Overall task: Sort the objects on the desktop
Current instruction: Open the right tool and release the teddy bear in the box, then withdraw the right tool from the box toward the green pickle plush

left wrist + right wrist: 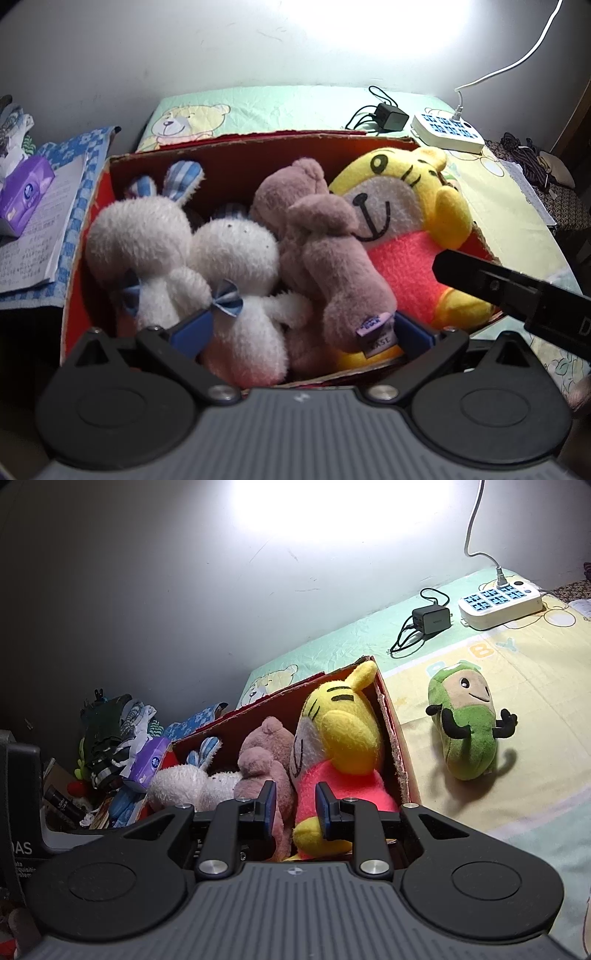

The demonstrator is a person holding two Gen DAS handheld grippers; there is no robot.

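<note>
We see the red cardboard box [236,162] packed with four plush toys: two white rabbits [147,240], a brown bear [325,236] and a yellow tiger [410,206] against its right wall. The left gripper [303,328] hangs over them, fingers spread wide, holding nothing. The right gripper [295,808] has fingers parted, empty. A green plush [469,723] stands outside on the desk [517,812].

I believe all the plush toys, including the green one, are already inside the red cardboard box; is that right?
Not quite. The green plush toy is not in the red cardboard box; it lies outside on the bedsheet, apart from the box, as the right wrist view shows. The white, brown and yellow plush toys are inside the box.
</note>
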